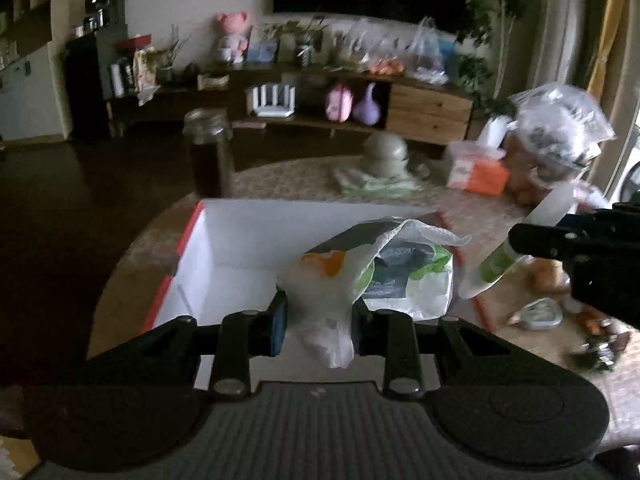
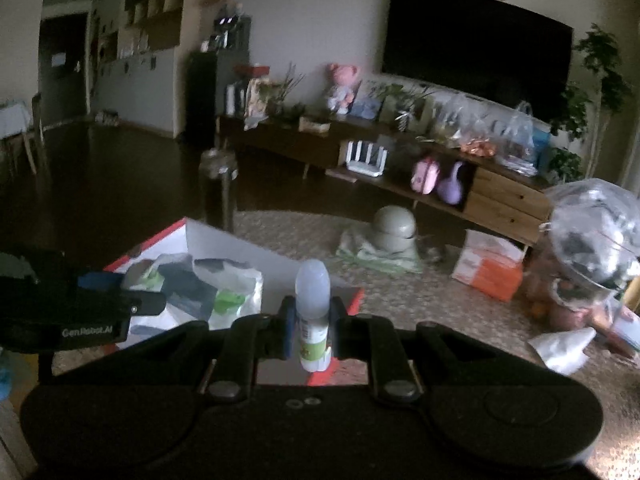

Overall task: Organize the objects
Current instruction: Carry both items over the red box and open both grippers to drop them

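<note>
My left gripper (image 1: 320,320) is shut on a white plastic bag (image 1: 344,280) with orange, green and dark packets inside, held over an open white box with red edges (image 1: 224,240). The bag (image 2: 208,288) and box (image 2: 224,240) also show in the right wrist view, with the left gripper (image 2: 136,300) at the bag's left side. My right gripper (image 2: 312,324) is shut on a small bottle with a translucent cap and green label (image 2: 313,308), held upright near the box's right edge. The bottle (image 1: 516,252) shows tilted in the left wrist view, right of the bag.
On the round table stand a dark glass jar (image 1: 210,152), a grey helmet-shaped object on green cloth (image 1: 386,156), an orange and white tissue pack (image 1: 476,168), a clear bag of items (image 1: 560,132) and small clutter (image 1: 536,312). A TV cabinet (image 2: 400,152) stands behind.
</note>
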Available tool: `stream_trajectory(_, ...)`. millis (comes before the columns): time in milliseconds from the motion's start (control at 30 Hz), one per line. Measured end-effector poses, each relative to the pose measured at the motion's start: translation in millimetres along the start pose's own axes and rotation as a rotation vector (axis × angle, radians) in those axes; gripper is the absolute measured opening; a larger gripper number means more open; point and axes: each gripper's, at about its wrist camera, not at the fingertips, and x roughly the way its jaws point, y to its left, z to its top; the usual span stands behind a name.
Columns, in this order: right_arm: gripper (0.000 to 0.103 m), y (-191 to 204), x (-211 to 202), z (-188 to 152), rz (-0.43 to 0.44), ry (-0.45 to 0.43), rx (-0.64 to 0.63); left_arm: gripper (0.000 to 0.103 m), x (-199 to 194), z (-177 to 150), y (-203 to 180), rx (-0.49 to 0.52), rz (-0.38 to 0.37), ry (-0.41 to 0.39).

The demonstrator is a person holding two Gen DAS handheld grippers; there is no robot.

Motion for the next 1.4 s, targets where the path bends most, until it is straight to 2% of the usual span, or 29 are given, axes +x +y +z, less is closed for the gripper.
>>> stream_trajectory(200, 0.017, 27, 48, -9, -0.001, 0.076, -0.033, 0.029, 31, -4, 14, 0.025, 0.058, 0.062)
stream_trajectory(467, 0.017, 40, 94, -23, 0.006, 0.213, -0.048, 0.030, 64, -9, 19, 0.055, 0.069, 0.132)
stream_trajectory(867, 0.017, 59, 124, -13, 0.001, 0.254, -0.089, 0.033, 99, -16, 24, 0.074, 0.072, 0.248)
stream_trajectory(1033, 0.018, 65, 137, -14, -0.011, 0.289, -0.121, 0.039, 106, -22, 21, 0.113, 0.080, 0.288)
stream_trajectory(1100, 0.018, 64, 141, -16, -0.008, 0.311, -0.107, 0.048, 107, -23, 20, 0.110, 0.069, 0.297)
stream_trajectory(1167, 0.019, 61, 143, -18, 0.003, 0.322, -0.074, 0.064, 107, -24, 21, 0.099, 0.061, 0.296)
stream_trajectory(1233, 0.019, 58, 143, -21, 0.003, 0.334, -0.055, 0.072, 106, -25, 22, 0.093, 0.067, 0.288)
stream_trajectory(1400, 0.020, 53, 137, -23, 0.004, 0.327, -0.039, 0.073, 103, -24, 25, 0.058, 0.055, 0.291)
